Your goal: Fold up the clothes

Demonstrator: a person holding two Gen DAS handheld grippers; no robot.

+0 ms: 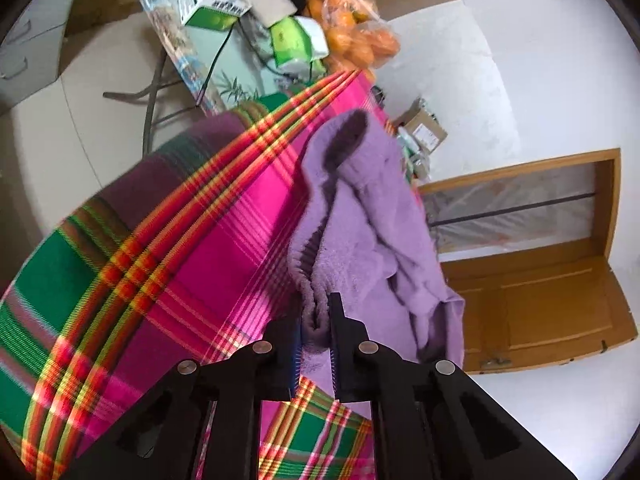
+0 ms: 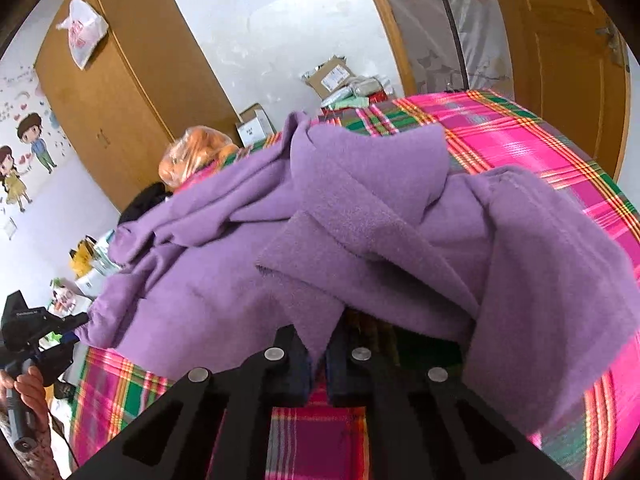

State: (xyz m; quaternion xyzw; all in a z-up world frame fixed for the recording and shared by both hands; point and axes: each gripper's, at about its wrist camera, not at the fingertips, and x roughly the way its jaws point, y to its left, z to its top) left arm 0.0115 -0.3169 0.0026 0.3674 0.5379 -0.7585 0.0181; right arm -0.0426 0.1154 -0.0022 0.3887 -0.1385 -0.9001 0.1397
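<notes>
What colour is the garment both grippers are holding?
Plain purple garment, seen best in the right wrist view.

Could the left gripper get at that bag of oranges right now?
Probably not as things stand. The left gripper is shut on the purple garment, so it is occupied, and the bag of oranges sits well beyond it, across the plaid cloth.

You're in a home bedroom: wooden wardrobe [image 2: 120,92], cartoon couple wall stickers [image 2: 24,160], plaid bedspread [image 2: 520,136], wooden door [image 1: 540,300], bagged oranges [image 1: 356,32].
</notes>
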